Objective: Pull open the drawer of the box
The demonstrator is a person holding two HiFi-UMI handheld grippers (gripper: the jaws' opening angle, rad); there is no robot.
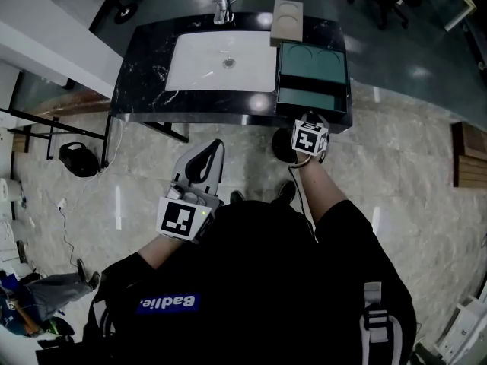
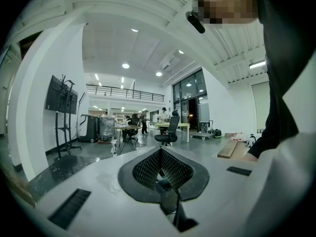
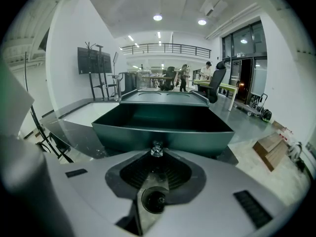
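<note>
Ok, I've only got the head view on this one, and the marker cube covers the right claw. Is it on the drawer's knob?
Observer: Yes. In the right gripper view the right claw is closed on a small clear knob at the middle of the front of the drawer.
Operator: Anything inside it?
Observer: That view looks in over the front; the part that shows is bare.
Operator: And the other one?
Observer: The left gripper view shows the left claw shut on nothing, pointed toward a far-off office chair.
</note>
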